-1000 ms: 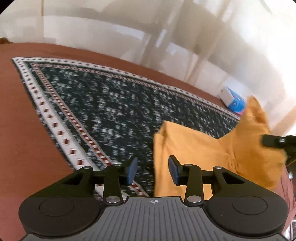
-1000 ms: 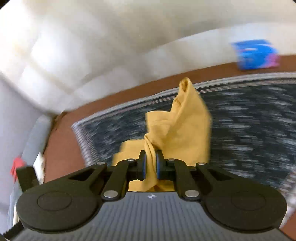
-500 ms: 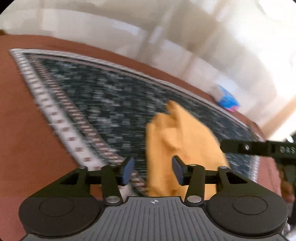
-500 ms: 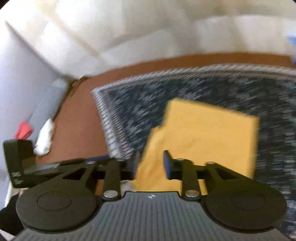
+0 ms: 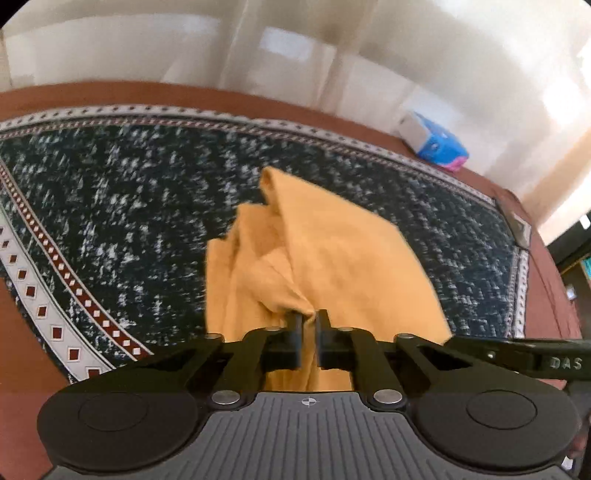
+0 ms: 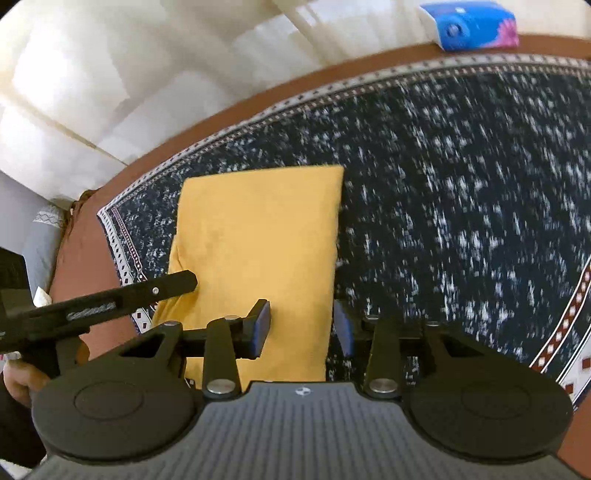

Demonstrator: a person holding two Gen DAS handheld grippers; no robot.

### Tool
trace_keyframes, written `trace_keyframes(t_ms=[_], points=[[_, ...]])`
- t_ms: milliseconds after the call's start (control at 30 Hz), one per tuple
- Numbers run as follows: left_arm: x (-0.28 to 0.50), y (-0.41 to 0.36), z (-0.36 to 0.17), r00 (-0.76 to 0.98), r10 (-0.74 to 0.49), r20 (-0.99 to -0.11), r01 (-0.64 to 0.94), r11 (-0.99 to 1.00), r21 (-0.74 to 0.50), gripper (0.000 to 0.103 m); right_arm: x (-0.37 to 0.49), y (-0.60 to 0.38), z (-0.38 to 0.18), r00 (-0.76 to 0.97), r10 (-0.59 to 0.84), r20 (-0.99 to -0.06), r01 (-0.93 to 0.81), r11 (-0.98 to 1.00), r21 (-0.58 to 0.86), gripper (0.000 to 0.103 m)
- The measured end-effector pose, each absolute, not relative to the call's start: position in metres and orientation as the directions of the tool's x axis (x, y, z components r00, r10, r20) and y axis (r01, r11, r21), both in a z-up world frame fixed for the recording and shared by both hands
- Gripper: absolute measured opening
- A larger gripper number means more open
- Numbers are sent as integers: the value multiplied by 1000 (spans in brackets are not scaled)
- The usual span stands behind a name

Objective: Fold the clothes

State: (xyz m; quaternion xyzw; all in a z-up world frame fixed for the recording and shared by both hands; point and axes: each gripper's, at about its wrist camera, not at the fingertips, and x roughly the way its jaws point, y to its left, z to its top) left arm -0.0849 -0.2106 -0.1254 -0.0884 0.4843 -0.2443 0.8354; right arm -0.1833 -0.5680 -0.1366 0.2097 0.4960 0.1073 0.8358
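Observation:
A yellow garment (image 5: 332,266) lies on a dark speckled rug (image 5: 129,206). In the left wrist view my left gripper (image 5: 309,326) is shut on a bunched near edge of it. In the right wrist view the garment (image 6: 258,236) looks folded flat into a rectangle. My right gripper (image 6: 301,325) is open over its near edge, holding nothing. The left gripper's finger shows in the right wrist view (image 6: 162,288) at the garment's left edge. The right gripper's arm shows in the left wrist view (image 5: 535,360) at the right.
The rug (image 6: 461,184) has a white and red patterned border and lies on a brown surface (image 5: 554,295). A blue and white tissue pack (image 5: 436,142) sits at the far edge, also in the right wrist view (image 6: 469,24). White curtains hang behind.
My right gripper let go of the garment and opened; the cloth dropped flat into a fold. My left gripper moved onto the near edge and shut on it.

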Motion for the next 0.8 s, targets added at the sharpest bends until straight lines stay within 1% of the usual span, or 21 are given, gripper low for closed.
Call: trace_keyframes(t_ms=[33,133,200,300,400,500,700,767,800], points=[[-85,-205,-123,416,-504,-756,308,861,-405,0,-183,-568,-137,485,390,-783,31,887,461,44],[-90,-183,-110,469,-480,-742,266,877,-400,0,-183,-570,-136,486,399,-777,30,881,471,47],[-91,-171,-109,472,-464,-749,244,886,-395,0,-182,-571,-135,485,412,-771,19,877,481,47],[-90,-168,-117,453,-453,-768,235,892,-387,0,-180,-572,-139,474,437,-765,10,866,500,52],[-91,-178,-114,465,-462,-755,248,887,-390,1,-178,-569,-143,463,438,-770,14,865,501,52],[-91,-183,-116,470,-429,-772,262,902,-342,0,-176,-567,-143,460,447,-768,9,862,507,52],[-87,-177,-129,446,-408,-796,247,912,-329,1,-175,-569,-143,460,448,-766,13,860,510,52],[-87,-177,-129,447,-404,-798,251,913,-322,5,-174,-571,-145,459,452,-765,22,855,518,52],[-88,-177,-128,448,-400,-800,249,915,-318,15,-174,-572,-145,462,450,-764,28,854,520,52]])
